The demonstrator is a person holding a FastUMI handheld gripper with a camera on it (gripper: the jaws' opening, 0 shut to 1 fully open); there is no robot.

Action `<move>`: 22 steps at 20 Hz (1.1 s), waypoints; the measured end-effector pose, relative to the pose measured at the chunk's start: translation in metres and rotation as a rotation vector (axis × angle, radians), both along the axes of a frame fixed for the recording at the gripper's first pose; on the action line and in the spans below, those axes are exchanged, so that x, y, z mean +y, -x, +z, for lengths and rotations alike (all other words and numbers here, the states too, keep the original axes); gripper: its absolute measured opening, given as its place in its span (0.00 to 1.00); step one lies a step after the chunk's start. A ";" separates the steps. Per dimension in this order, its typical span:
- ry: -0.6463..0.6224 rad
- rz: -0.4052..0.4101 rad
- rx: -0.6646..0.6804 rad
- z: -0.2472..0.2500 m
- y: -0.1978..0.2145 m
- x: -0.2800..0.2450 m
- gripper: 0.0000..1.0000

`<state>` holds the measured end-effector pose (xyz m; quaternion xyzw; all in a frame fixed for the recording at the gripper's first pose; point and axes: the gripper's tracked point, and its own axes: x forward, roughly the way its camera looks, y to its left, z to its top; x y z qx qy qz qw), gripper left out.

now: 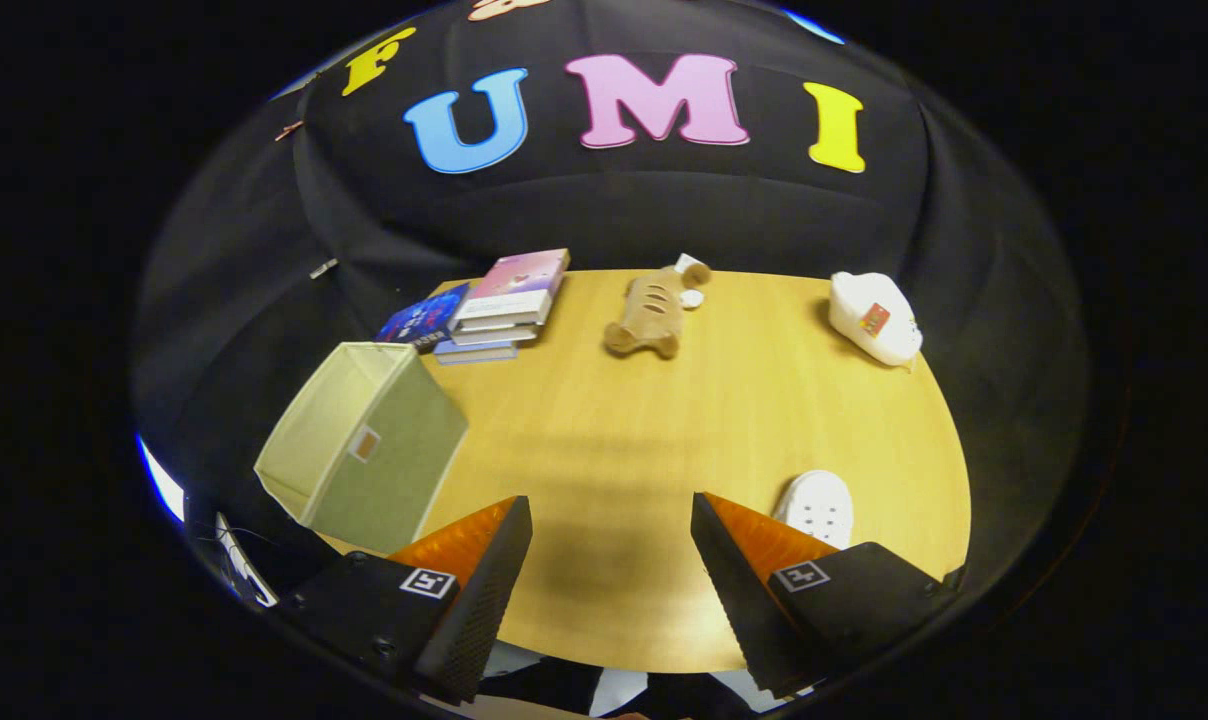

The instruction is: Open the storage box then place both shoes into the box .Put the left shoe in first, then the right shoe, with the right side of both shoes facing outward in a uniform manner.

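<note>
Here I have the gripper [611,525] spread wide above the wooden table [664,420], nothing between its fingers. The fabric storage box [364,445] sits at the table's left edge, just ahead of my left finger. One white clog [817,507] lies beside my right finger; the other white clog [874,318] rests at the far right corner. Beyond are stacked books [494,305] and a plush toy [652,315].

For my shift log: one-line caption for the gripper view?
Hand-held gripper open above table; storage box left, white shoes right.
</note>
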<state>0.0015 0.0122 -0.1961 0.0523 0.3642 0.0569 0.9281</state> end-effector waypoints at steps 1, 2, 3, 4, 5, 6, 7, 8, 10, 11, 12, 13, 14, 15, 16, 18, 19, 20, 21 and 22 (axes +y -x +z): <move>0.015 -0.017 0.015 -0.008 0.006 -0.021 0.99; 0.023 -0.031 0.033 -0.017 0.011 -0.040 0.99; 0.029 -0.041 0.053 -0.026 0.017 -0.057 0.99; 0.038 -0.046 0.075 -0.037 0.023 -0.073 0.99; 0.052 -0.050 0.099 -0.048 0.031 -0.089 0.99; 0.070 -0.052 0.123 -0.059 0.037 -0.104 0.99; 0.085 -0.049 0.145 -0.068 0.041 -0.116 0.99; 0.096 -0.040 0.163 -0.078 0.045 -0.125 0.99; 0.120 -0.013 0.188 -0.094 0.051 -0.138 0.99; 0.132 0.001 0.200 -0.101 0.053 -0.143 0.99; 0.140 0.012 0.213 -0.112 0.053 -0.147 0.99; 0.150 0.024 0.222 -0.119 0.053 -0.151 0.99; 0.168 0.034 0.227 -0.127 0.052 -0.157 0.99; 0.180 0.036 0.232 -0.132 0.052 -0.163 0.99; 0.176 0.030 0.244 -0.140 0.054 -0.167 0.97; 0.152 0.010 0.293 -0.157 0.058 -0.172 0.97; 0.140 0.005 0.312 -0.165 0.060 -0.172 0.97; 0.134 0.004 0.318 -0.167 0.060 -0.172 0.97; 0.135 0.005 0.317 -0.169 0.058 -0.174 0.96; 0.127 0.006 0.302 -0.169 0.054 -0.172 0.93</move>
